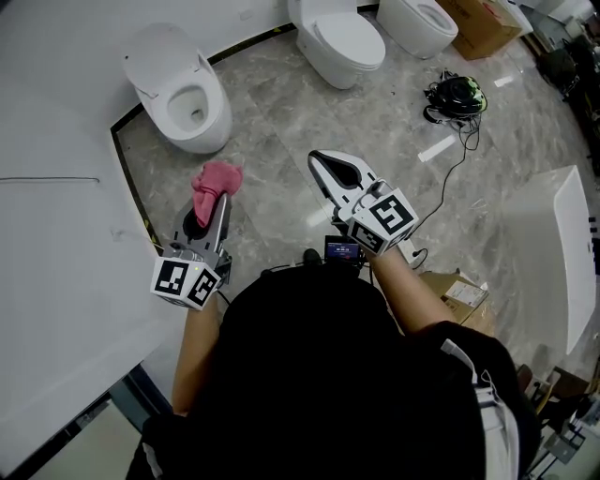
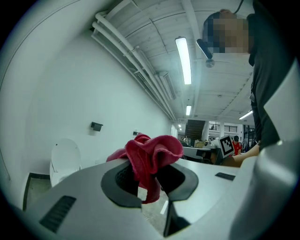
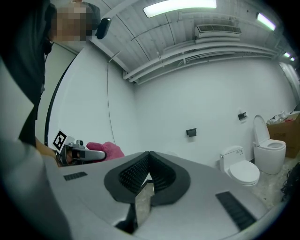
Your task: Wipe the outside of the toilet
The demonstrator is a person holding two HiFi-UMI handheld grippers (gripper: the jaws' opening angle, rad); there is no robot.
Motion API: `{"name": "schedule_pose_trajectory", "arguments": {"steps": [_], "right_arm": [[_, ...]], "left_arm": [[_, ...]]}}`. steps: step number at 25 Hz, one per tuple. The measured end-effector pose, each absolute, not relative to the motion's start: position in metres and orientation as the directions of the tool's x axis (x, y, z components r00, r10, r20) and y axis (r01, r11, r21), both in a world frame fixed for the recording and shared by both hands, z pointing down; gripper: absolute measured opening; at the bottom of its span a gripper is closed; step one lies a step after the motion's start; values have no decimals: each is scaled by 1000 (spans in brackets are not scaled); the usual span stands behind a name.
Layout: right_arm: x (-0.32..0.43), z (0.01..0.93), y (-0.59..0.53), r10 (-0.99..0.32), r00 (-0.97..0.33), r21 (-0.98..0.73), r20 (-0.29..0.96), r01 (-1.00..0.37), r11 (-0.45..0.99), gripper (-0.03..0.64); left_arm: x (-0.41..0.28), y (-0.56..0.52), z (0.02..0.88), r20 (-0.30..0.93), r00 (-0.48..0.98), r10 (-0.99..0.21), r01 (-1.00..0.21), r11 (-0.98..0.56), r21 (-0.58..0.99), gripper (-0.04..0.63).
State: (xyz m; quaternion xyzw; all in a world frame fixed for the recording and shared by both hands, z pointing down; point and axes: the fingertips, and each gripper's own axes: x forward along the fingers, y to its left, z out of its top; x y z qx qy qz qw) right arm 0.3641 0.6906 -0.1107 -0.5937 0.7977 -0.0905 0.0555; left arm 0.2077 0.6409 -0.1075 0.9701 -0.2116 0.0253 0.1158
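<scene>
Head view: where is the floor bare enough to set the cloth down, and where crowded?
Bare marble floor lies between the open toilet and the closed toilet, also ahead of the right gripper. Crowded upper right: cable bundle, cardboard box.

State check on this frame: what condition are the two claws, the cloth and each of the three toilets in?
pink cloth: bunched up, clamped at one part, the rest hanging loose.
left claw: shut on the pink cloth.
right claw: shut, nothing between its jaws.
nearest toilet: lid up, bowl open.
middle toilet: lid down.
far toilet: lid up, bowl open.
</scene>
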Motion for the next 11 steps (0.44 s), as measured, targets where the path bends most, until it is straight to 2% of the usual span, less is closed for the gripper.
{"name": "schedule_pose_trajectory", "arguments": {"steps": [11], "right_arm": [[347, -110, 694, -957, -288, -209, 32, -938, 275, 32]], "left_arm": [[199, 658, -112, 71, 943, -325, -333, -914, 231, 89]]}}
